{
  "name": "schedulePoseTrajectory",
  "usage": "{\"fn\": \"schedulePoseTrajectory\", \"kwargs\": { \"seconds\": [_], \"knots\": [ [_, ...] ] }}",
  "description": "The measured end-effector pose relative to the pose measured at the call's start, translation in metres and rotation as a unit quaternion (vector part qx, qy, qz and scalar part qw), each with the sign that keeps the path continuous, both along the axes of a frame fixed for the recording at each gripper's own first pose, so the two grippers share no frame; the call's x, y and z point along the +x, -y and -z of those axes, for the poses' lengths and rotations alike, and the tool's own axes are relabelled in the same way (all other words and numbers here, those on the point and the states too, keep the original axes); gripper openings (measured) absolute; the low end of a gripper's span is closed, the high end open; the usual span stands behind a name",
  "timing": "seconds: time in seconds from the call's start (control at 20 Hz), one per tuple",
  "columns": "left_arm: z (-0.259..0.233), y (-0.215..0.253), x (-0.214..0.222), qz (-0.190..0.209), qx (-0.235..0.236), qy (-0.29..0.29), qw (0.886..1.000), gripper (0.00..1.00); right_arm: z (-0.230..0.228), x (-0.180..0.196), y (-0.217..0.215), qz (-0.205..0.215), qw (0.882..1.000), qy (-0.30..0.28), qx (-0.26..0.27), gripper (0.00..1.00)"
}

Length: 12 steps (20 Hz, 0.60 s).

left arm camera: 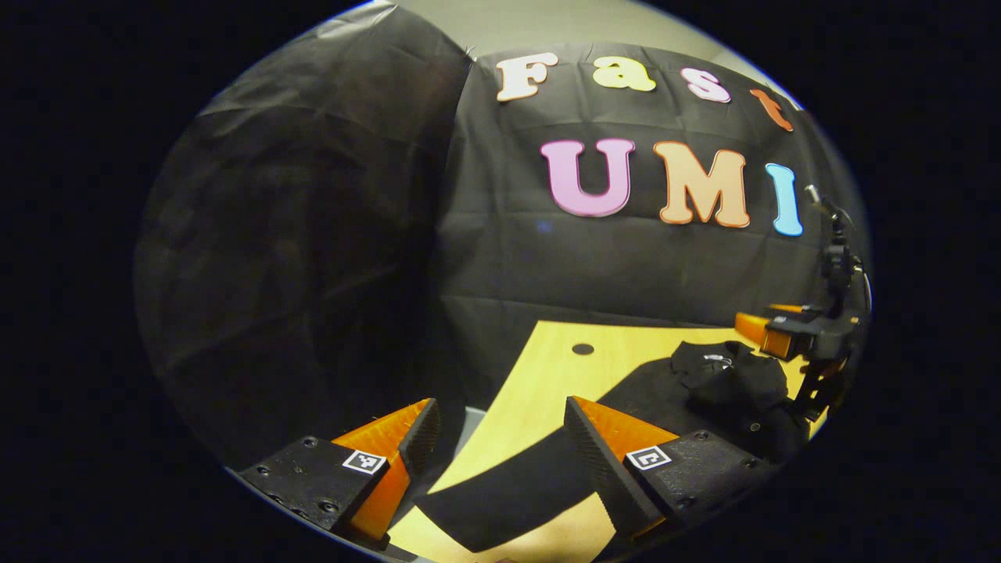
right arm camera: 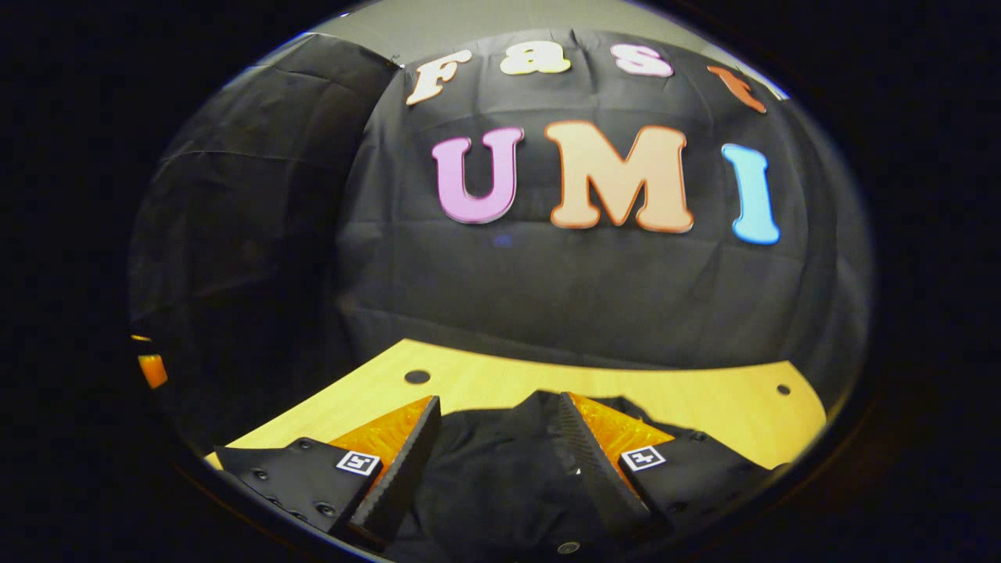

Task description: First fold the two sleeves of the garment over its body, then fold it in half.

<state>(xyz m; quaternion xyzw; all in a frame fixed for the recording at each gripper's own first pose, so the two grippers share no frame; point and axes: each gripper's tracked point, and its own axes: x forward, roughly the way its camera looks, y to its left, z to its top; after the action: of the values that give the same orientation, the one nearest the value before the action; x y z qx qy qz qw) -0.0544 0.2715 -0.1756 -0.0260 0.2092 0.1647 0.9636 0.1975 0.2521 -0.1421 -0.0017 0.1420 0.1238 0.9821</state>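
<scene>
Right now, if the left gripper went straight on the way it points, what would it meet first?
Probably the black fabric sleeve lying on the light wooden table: it spreads between and just ahead of the left gripper, whose jaws are open. Depth is hard to judge; on a higher line it might pass over it toward the black cloth wall.

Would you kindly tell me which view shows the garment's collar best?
The left gripper view: the collar lies open to sight atop the black garment. In the right gripper view the garment is near, partly behind the fingers.
</scene>
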Motion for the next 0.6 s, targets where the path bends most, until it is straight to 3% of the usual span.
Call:
{"fn": "schedulePoseTrajectory", "kwargs": {
  "seconds": [0.25,0.6],
  "knots": [
    [0.083,-0.001,-0.025,-0.006,-0.059,-0.113,0.992,0.96,-0.014,-0.01,0.027,0.029,0.999,0.009,-0.011,0.96],
    [0.154,-0.009,-0.048,-0.017,-0.088,-0.197,0.976,0.95,-0.006,-0.031,0.055,0.055,0.997,-0.001,-0.053,0.96]
  ]
}}
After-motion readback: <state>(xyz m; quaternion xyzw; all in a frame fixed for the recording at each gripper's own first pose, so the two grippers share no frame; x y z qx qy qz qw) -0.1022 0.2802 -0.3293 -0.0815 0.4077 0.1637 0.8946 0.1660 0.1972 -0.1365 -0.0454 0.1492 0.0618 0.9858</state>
